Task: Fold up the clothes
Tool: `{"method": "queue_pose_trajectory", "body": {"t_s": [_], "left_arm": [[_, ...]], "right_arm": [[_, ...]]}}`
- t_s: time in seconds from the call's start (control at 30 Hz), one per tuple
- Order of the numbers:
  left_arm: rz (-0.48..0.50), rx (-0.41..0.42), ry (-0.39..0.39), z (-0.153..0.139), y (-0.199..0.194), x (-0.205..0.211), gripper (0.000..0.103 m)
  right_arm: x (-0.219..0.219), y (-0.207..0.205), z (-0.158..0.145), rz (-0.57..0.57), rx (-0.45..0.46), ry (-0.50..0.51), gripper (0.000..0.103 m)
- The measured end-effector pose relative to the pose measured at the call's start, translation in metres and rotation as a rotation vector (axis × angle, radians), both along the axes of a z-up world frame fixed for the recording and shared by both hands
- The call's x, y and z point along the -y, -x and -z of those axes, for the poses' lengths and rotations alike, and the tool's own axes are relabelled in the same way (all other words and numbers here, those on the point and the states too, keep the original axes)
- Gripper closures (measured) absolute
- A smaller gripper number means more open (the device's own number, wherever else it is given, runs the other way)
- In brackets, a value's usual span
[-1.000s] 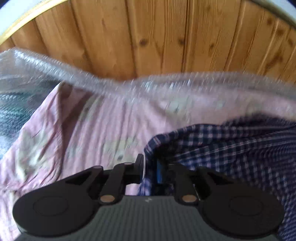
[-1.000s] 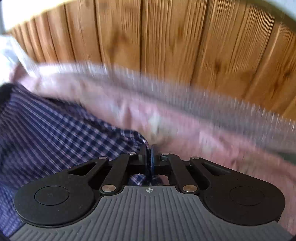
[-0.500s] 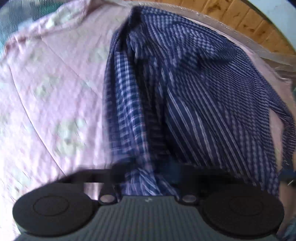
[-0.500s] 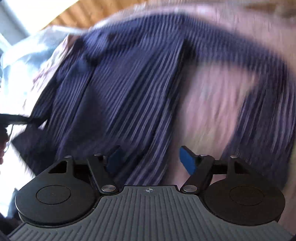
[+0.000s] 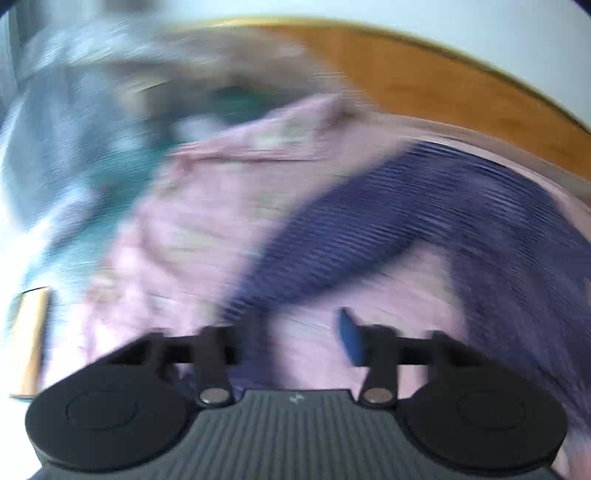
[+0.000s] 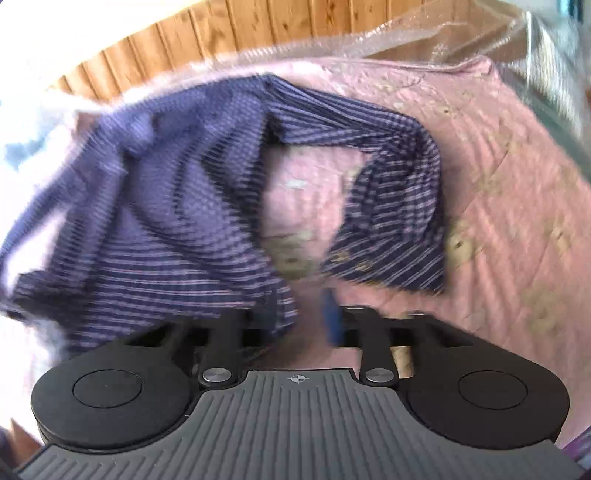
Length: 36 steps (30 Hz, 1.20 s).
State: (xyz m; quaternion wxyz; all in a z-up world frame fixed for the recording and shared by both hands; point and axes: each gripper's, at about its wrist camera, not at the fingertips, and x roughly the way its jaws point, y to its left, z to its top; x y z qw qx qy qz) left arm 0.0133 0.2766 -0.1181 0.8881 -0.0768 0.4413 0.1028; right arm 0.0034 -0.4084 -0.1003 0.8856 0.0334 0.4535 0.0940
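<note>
Shirt (image 6: 155,206) dropped onto pink quilt (image 6: 498,184).

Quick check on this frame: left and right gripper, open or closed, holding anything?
Left gripper: open, holding nothing; the plaid shirt lies on the pink quilt.
Right gripper: open, holding nothing; shirt hem lies by its left finger.

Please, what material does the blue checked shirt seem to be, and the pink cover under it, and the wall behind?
Shirt: thin woven cloth, probably cotton; it drapes in soft folds and looks matte.
Pink cover: quilted fabric, judging by stitched lines and puffed panels, matte.
Wall: wooden boards with knots and grain, slightly glossy, maybe varnished.
</note>
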Motion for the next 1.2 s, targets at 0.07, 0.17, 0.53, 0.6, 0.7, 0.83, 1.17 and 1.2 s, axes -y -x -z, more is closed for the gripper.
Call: {"method": "queue_pose_trajectory", "body": {"t_s": [0.07,0.17,0.53,0.6,0.7,0.83,1.17,1.2], "left_arm": [[0.213,0.004,0.024,0.018,0.017,0.067,0.035],[0.542,-0.025,-0.128,0.057,0.031,0.161,0.034],[0.594,0.02,-0.269,0.089,-0.016,0.191,0.098],[0.523,0.028,-0.144,0.07,-0.038,0.175,0.101],[0.41,0.032,0.005,0.051,-0.07,0.152,0.101],[0.342,0.0,0.057,0.054,-0.086,0.135,0.087],[0.354,-0.009,-0.039,0.074,-0.049,0.147,0.049],[0.365,0.001,-0.009,0.069,-0.053,0.145,0.078]], "right_arm": [[-0.008,0.018,0.005,-0.013,0.011,-0.007,0.046],[-0.024,0.04,0.027,-0.048,-0.016,0.034,0.036],[-0.081,0.023,0.05,-0.369,0.088,0.342,0.082],[-0.082,0.002,0.036,-0.378,0.083,0.31,0.1],[-0.073,-0.027,0.012,-0.314,0.099,0.209,0.101],[-0.055,-0.053,0.011,-0.196,0.058,0.125,0.101],[-0.049,-0.047,0.037,-0.211,-0.003,0.052,0.067],[-0.051,-0.048,0.038,-0.24,-0.012,0.043,0.087]]}}
